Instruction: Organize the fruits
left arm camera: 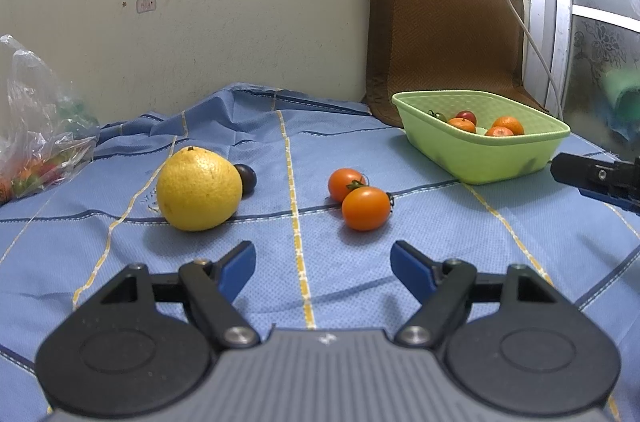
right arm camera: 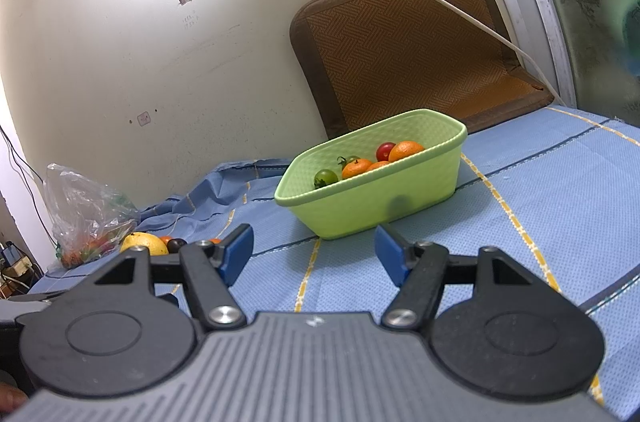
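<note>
- Blue checked cloth point(left arm camera: 440, 262) spread wide under everything, rumpled at the far edge by the wall.
- Green basket point(right arm camera: 372, 210) sitting on the cloth ahead of the right gripper point(right arm camera: 314, 254), already holding small oranges and a few tomatoes.
- Big yellow citrus point(left arm camera: 199, 189) out on the cloth at the left, a dark little fruit point(left arm camera: 247, 177) tucked touching behind it.
- Two orange tomatoes point(left arm camera: 366, 208) side by side, touching, just ahead of the left gripper point(left arm camera: 323, 268).
- Left gripper spread wide, empty, low over the cloth; right gripper likewise wide and empty, facing the basket.
- Likely next: the nearer tomato. Best to come in low, straddle only the front one, close gently to spare the skin, lift clear before nudging its neighbour into a roll.
</note>
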`<action>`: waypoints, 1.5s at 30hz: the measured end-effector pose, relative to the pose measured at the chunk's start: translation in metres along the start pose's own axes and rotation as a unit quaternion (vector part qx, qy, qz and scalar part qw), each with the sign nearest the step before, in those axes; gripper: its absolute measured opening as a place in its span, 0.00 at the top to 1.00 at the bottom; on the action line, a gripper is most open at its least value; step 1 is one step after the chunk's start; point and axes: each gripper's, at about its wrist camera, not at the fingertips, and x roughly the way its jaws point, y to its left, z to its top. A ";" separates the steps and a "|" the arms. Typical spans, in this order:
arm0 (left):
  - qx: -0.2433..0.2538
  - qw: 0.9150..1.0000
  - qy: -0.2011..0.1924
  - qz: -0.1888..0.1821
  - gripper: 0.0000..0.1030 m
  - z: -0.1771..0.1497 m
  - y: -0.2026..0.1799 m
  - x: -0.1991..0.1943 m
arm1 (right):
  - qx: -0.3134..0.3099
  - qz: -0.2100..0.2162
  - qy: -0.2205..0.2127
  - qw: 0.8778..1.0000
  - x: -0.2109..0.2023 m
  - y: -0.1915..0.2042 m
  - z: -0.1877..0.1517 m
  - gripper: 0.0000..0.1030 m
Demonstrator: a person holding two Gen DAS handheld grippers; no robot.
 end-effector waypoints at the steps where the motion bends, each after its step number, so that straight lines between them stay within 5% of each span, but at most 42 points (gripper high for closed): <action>1: 0.000 1.000 0.000 0.000 0.25 0.000 0.000 0.000 | 0.000 0.000 0.000 1.000 0.000 0.000 0.000 0.33; 33: -0.034 0.999 -0.011 -0.032 0.25 0.000 0.012 -0.004 | -0.024 -0.010 0.020 0.999 0.006 0.008 0.003 0.33; 40: -0.139 0.987 -0.025 -0.078 0.25 0.010 0.076 -0.016 | -0.088 0.037 0.051 0.994 0.018 0.038 0.006 0.33; 45: -0.210 0.974 -0.029 -0.081 0.24 0.029 0.138 -0.012 | -0.194 0.109 0.087 0.971 0.049 0.094 0.007 0.33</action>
